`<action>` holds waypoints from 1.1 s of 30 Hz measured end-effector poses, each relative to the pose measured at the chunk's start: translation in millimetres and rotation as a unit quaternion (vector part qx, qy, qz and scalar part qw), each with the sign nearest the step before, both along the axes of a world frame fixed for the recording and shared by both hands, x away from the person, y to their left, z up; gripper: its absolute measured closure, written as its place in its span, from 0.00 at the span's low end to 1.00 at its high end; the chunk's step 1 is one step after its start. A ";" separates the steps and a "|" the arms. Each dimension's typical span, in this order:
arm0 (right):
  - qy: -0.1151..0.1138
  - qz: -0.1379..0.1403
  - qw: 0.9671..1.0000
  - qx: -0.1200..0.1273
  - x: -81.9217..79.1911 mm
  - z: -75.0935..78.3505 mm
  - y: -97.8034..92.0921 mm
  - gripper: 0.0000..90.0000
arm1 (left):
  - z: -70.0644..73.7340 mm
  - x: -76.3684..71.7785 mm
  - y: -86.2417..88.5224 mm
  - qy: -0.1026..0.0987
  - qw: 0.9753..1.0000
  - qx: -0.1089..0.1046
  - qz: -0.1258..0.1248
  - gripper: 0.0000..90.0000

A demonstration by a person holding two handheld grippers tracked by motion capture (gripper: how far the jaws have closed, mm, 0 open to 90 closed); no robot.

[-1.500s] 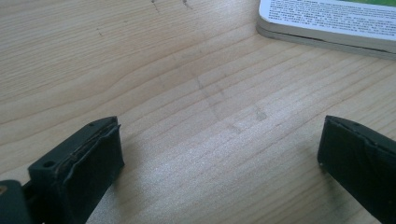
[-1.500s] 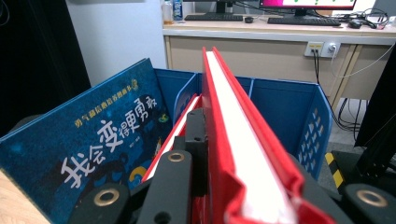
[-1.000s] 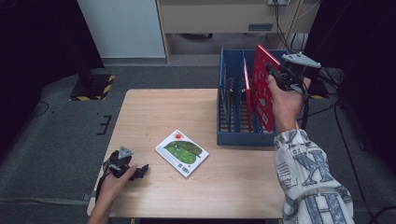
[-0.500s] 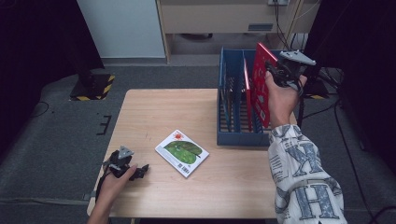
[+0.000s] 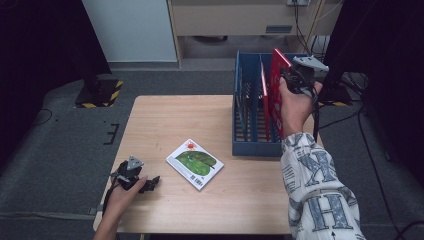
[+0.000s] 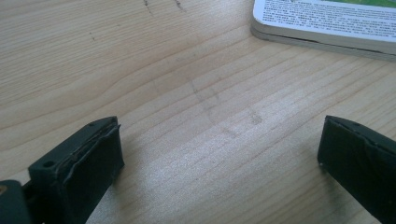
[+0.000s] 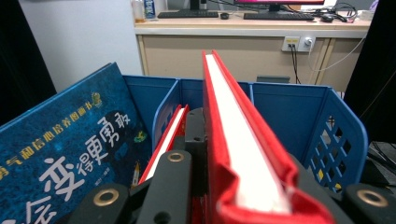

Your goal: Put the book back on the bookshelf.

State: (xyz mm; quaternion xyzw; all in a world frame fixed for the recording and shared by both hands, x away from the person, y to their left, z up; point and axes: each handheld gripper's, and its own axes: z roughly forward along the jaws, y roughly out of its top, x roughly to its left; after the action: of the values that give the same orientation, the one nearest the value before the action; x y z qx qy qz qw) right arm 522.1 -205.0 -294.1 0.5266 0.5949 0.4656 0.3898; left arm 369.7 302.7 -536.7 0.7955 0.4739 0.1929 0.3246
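Looking down from the high view, I hold the red book [image 5: 276, 95] upright over the blue rack [image 5: 250, 145] with my right gripper [image 5: 300, 75]; next I'd lower it into a slot.

Left gripper view: jaws spread, resting by the green book [image 6: 327, 23].

Right gripper view: jaws pinch the red book's edge; a blue-covered book [image 7: 70, 158] and a thin red one [image 7: 166, 140] sit in other compartments.

Red book [image 5: 276, 95], blue rack [image 5: 246, 120]

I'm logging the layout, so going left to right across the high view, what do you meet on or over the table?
Left tongs resting on the wooden table → green-covered book lying flat → blue slotted book rack → red hardcover book held upright over the rack → right tongs.
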 end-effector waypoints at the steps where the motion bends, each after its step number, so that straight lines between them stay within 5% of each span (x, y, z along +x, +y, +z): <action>1: 0.000 0.000 1.000 0.000 0.0 0.0 0.0 0.88 | 0.0 0.0 0.0 0.000 1.000 0.000 0.000 0.00; 17: 0.004 -0.013 1.000 -0.006 7.3 -21.0 9.8 0.87 | 0.1 0.6 -0.6 0.000 1.000 0.001 -0.003 0.00; 33: 0.016 -0.009 1.000 -0.001 2.1 -19.2 1.0 0.87 | 0.3 0.8 -0.6 0.001 1.000 0.003 -0.006 0.00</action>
State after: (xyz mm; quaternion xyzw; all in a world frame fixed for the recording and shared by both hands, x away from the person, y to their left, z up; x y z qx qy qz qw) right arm 524.2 -204.0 -313.3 0.5393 0.5967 0.4526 0.3851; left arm 370.5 302.0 -536.4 0.7995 0.4688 0.1913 0.3231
